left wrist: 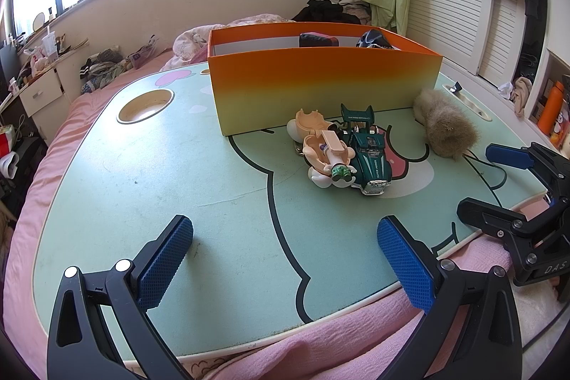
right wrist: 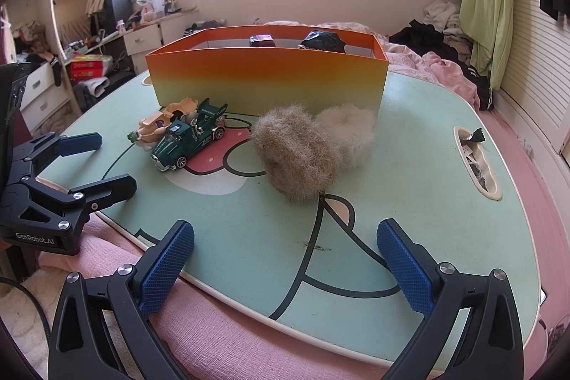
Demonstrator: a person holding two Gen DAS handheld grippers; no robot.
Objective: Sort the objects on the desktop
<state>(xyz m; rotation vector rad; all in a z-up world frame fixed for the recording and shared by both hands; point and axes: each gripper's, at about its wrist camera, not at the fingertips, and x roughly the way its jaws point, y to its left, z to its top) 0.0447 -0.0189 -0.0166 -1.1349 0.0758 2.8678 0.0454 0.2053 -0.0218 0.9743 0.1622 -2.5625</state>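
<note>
Both grippers hang at the lap table's (left wrist: pixel 142 187) near edge, jaws apart and empty: left gripper (left wrist: pixel 285 259), right gripper (right wrist: pixel 285 262). Bare tabletop lies ahead. Mid-frame sit a green toy car (left wrist: pixel 367 152), a peach figure toy (left wrist: pixel 320 152) touching it, and fluffy tan pompoms (right wrist: pixel 299 152). Behind stands the orange box (left wrist: pixel 320 84).

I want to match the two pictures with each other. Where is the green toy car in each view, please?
Left wrist view: the green toy car is right of centre, nose toward the camera, beside a peach plastic toy.
Right wrist view: the green toy car is left of centre, nose pointing lower left, left of the brown fluffy ball.
Shared landmark: the orange box stands just behind the car in both.
</note>
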